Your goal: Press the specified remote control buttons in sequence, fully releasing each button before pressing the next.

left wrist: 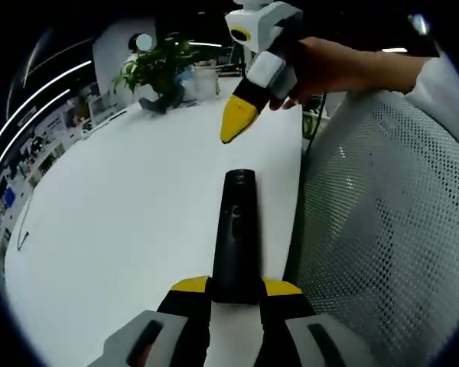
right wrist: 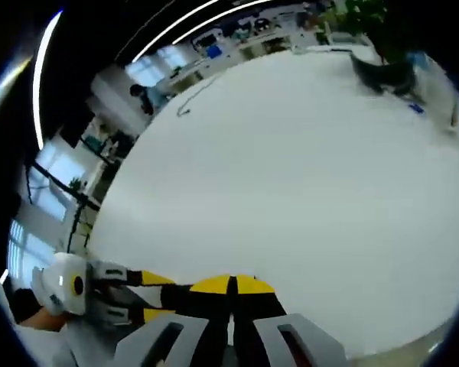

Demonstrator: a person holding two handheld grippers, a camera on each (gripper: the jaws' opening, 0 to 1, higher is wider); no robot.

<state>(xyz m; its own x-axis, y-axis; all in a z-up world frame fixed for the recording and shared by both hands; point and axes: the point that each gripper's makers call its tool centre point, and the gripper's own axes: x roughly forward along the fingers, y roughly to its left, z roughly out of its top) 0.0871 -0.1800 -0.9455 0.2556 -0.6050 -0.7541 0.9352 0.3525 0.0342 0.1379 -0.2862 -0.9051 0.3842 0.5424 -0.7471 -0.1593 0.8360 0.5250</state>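
The remote (left wrist: 236, 233) is lying on the white desk (left wrist: 122, 229), near the desk's right edge in the left gripper view, its long black body pointing away from the camera. Its near end is sitting between the yellow-tipped jaws of the left gripper (left wrist: 235, 288), which are clamping it from both sides. Small buttons are showing faintly on its upper face, too small to tell apart.

Beyond the far end of the remote, the right gripper (left wrist: 236, 122) is hovering above the desk, apart from the remote, its yellow tip pointing down toward the surface. A hand (left wrist: 329, 69) is gripping its body from the right, with a pale sleeve (left wrist: 444, 84) behind it. In the right gripper view the right gripper's (right wrist: 231, 285) own jaws are meeting, their yellow tips pressing together with only a thin seam between them, holding nothing. The left gripper (right wrist: 118, 294) is coming into that view at the lower left.

To the right of the desk a grey mesh chair back (left wrist: 382, 222) is rising close to the camera. At the far end of the desk a potted plant (left wrist: 159, 73) is standing, with a clear container (left wrist: 206, 80) just beside it.
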